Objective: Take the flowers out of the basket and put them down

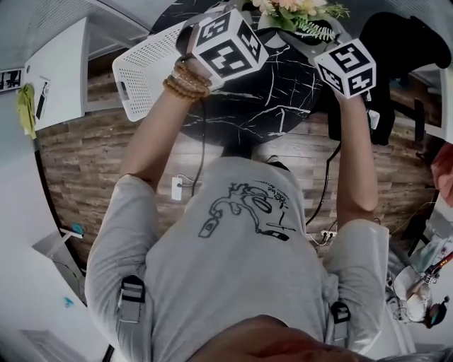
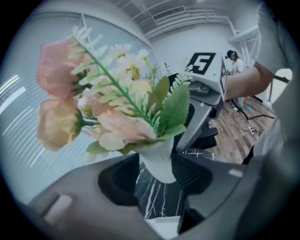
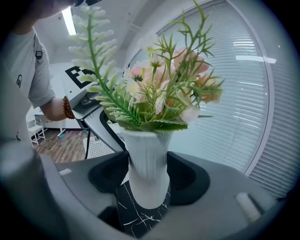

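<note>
- Right gripper view shows the flowers (image 3: 164, 89), pale pink and cream blooms with green fern sprigs, standing upright in a white ribbed vase (image 3: 147, 168).
- The right gripper (image 3: 149, 180) has its jaws clamped on the lower body of the vase, one pad pressing on each side.
- In the left gripper view the same flowers (image 2: 108, 108) lean to the left, and the narrow foot of the vase (image 2: 159, 161) sits between the jaws of the left gripper (image 2: 157, 176), which are closed on it near their tips.
- The two grippers face each other across the vase. Each one's marker cube shows in the other's view.
- The vase is out of the basket and over the black marble table (image 1: 248, 106). I cannot tell whether its base touches the top.
- In the head view the flowers (image 1: 297, 13) are at the far edge of the table, just beyond the two marker cubes.
- The white perforated basket (image 1: 145, 74) lies at the table's left edge, well apart from the vase.
- Bead bracelets (image 1: 185, 81) circle the wrist behind the left gripper.
- A black chair (image 1: 403, 42) stands to the right of the table, on a wooden floor (image 1: 106, 155).
- Window blinds (image 3: 253, 93) fill the background behind the flowers in the right gripper view.
</note>
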